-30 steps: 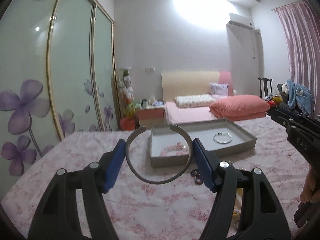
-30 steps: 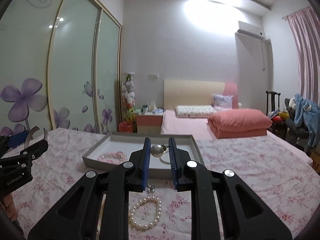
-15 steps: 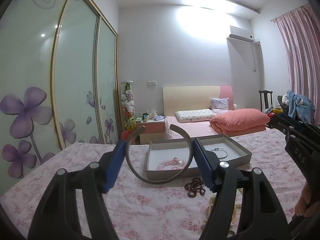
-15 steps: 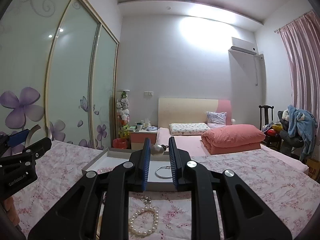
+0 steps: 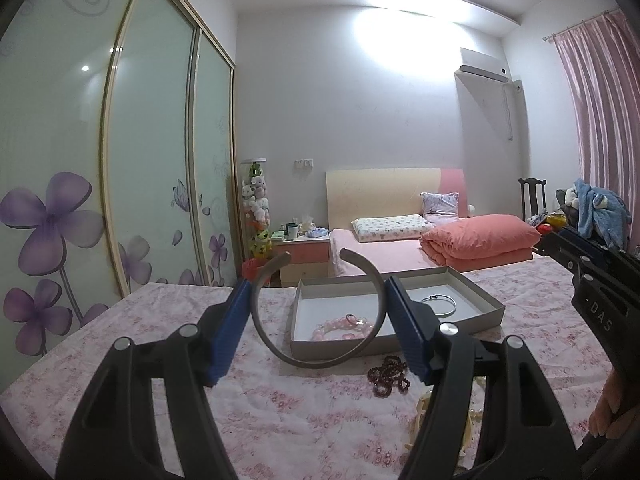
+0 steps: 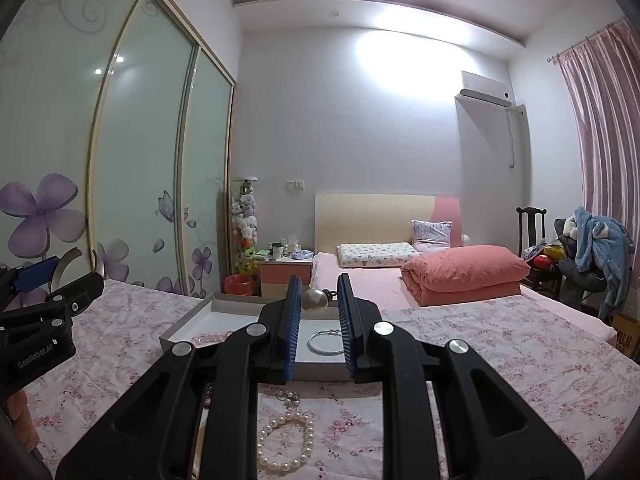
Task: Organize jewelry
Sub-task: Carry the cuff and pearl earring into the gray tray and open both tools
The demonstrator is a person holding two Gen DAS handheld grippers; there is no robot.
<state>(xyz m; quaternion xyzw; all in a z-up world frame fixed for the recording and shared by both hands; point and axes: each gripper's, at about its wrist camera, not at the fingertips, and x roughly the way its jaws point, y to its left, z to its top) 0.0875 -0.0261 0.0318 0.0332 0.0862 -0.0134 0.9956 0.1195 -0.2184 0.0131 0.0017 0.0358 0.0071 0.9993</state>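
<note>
Left tongs [image 5: 318, 308] clamped on grey open bangle [image 5: 320, 354], held upright above flowered bedspread [image 5: 280, 420]. Grey tray [image 5: 400, 346] just beyond the tips, with pink bead bracelet [image 5: 340, 326] and silver bangle [image 5: 438, 304] inside. Dark red bead bracelet [image 5: 388, 374] on the cloth, below and right of the tips. Right tongs [image 6: 318, 306] nearly together, gripping a pearl pendant [image 6: 315, 301] over the tray. Pearl bracelet [image 6: 286, 442] below them on the spread.
</note>
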